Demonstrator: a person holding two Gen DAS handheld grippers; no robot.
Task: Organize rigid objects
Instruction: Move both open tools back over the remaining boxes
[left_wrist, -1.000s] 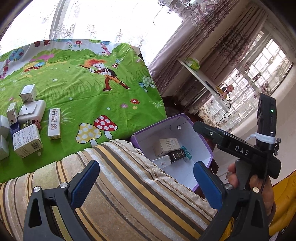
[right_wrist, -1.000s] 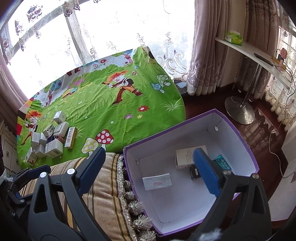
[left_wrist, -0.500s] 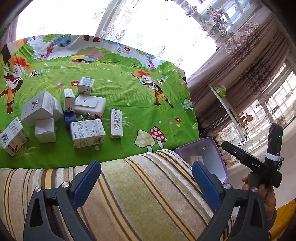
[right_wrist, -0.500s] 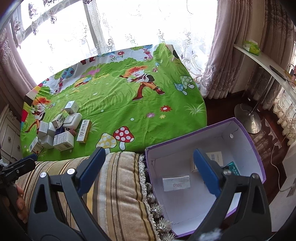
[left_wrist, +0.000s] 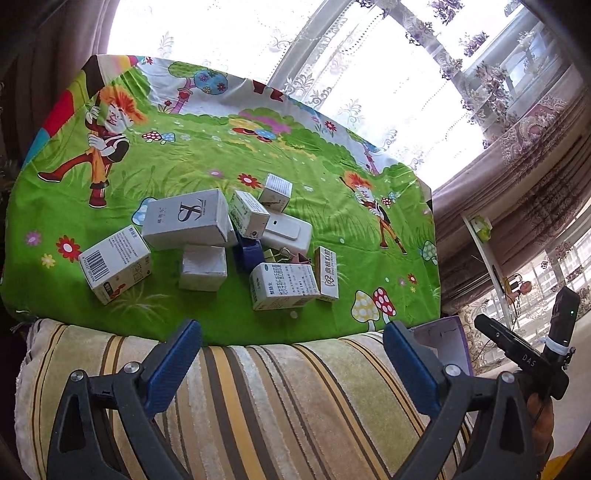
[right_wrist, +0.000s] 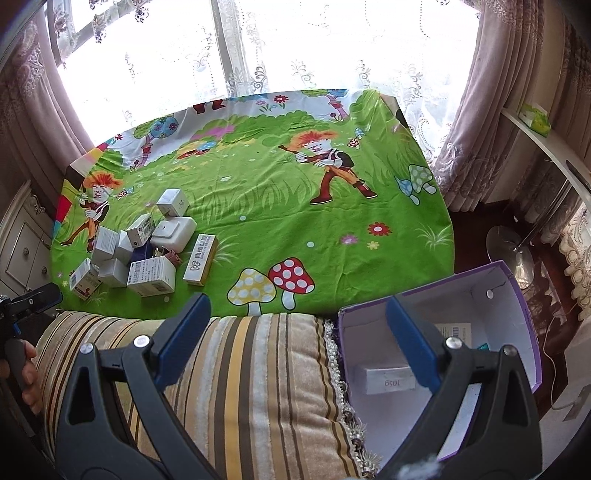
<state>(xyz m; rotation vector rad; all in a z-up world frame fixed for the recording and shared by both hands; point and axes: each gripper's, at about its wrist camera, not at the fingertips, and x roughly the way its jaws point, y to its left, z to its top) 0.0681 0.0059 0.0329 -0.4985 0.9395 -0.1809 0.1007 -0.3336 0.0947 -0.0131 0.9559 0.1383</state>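
Both claws are seen spread wide with nothing between their blue pads: the left claw (left_wrist: 291, 347) hangs over the striped cushion (left_wrist: 258, 398) facing the cluster of small cartons, and the right claw (right_wrist: 297, 325) sits above the same cushion with its right pad in front of the purple box (right_wrist: 517, 295).

Over the last second the left wrist view has been swung away from the purple box, which had filled its centre, toward the cartons on the green cartoon-print cloth (left_wrist: 221, 155); only a corner of the box is left at its right edge. The right wrist view has been drawn back and turned left as well, so the box is now pushed to its lower right. This is read as a drop-off being finished and the next pick being lined up.

Inside the purple box a white carton marked 105g (right_wrist: 388, 380) and a barcoded white carton (right_wrist: 456, 330) are seen lying flat; other contents are hidden by the pad. Still waiting on the cloth are the blue-lettered medicine carton (left_wrist: 282, 286), the narrow yellow-edged carton (left_wrist: 327, 273), a white flat adapter-like block (left_wrist: 286, 232), a large grey carton (left_wrist: 188, 219) and several more, touching or leaning on each other. Most of the sorting is judged to remain. The nearest carton is likely to be taken by the left claw.
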